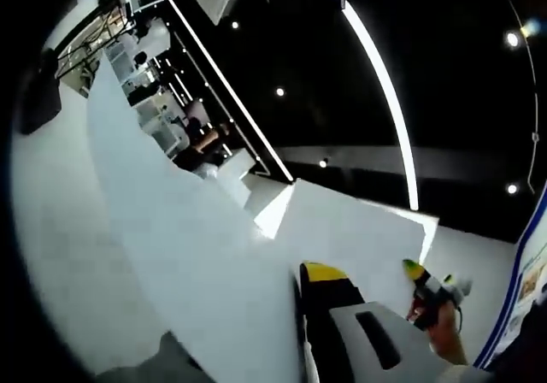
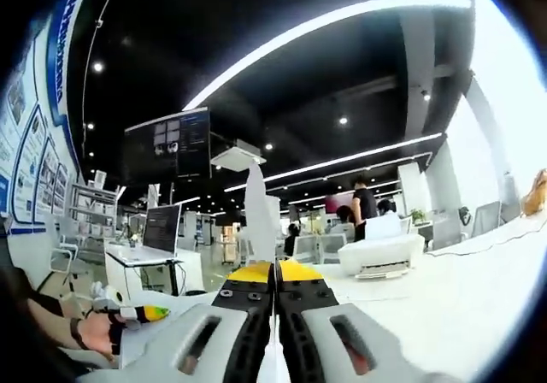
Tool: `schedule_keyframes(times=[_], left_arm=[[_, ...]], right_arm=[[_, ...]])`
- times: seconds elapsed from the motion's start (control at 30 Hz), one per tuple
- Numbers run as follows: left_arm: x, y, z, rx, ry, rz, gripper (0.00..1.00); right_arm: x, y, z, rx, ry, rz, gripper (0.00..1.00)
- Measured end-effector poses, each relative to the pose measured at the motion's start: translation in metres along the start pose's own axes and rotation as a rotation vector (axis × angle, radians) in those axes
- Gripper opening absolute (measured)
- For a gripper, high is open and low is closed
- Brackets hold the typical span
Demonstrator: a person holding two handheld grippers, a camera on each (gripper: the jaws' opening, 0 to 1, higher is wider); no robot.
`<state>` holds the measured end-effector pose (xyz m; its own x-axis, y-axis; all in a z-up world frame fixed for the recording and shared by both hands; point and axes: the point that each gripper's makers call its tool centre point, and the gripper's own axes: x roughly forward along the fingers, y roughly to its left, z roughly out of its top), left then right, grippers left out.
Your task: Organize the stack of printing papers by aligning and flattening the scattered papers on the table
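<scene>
With both cameras tipped toward the ceiling, I read the papers as lifted off the surface and held on edge. From the left gripper view, the sheet of printing paper (image 1: 197, 255) spreads wide as a pale slanted plane, and my left tool (image 1: 320, 273) sits at its lower right edge with one yellow-tipped jaw showing against the sheet; the other jaw is hidden behind the paper, so I cannot tell whether the tool is clenched on it. Right of that jaw, beyond the paper, I see the right tool (image 1: 416, 271) with its yellow-green tip, gripped by the person's hand (image 1: 443, 336).

From the right gripper view, the left tool (image 2: 152, 314) and the hand (image 2: 96, 332) holding it show low at the left of the paper. At centre my right tool (image 2: 274, 272) has its two yellow-tipped jaws pressed together, clenched on the paper, whose thin edge (image 2: 256, 208) rises straight up from between them. Right of the paper stands a white printer (image 2: 380, 255) on the white surface (image 2: 479, 297).
</scene>
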<state>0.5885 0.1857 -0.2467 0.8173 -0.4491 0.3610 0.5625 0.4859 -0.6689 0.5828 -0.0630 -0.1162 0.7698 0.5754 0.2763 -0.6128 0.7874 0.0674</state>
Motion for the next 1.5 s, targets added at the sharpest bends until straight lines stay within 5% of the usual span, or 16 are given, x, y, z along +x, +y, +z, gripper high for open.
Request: schedule_keyframes(times=[0.93, 1.5], left_arm=[[0.0, 0.002, 0.0, -0.006, 0.004, 0.005, 0.13], [0.001, 0.002, -0.003, -0.006, 0.016, 0.0, 0.16]], right_arm=[[-0.005, 0.038, 0.048, 0.089, -0.108, 0.091, 0.0], [0.005, 0.072, 0.043, 0.147, -0.097, 0.182, 0.0]])
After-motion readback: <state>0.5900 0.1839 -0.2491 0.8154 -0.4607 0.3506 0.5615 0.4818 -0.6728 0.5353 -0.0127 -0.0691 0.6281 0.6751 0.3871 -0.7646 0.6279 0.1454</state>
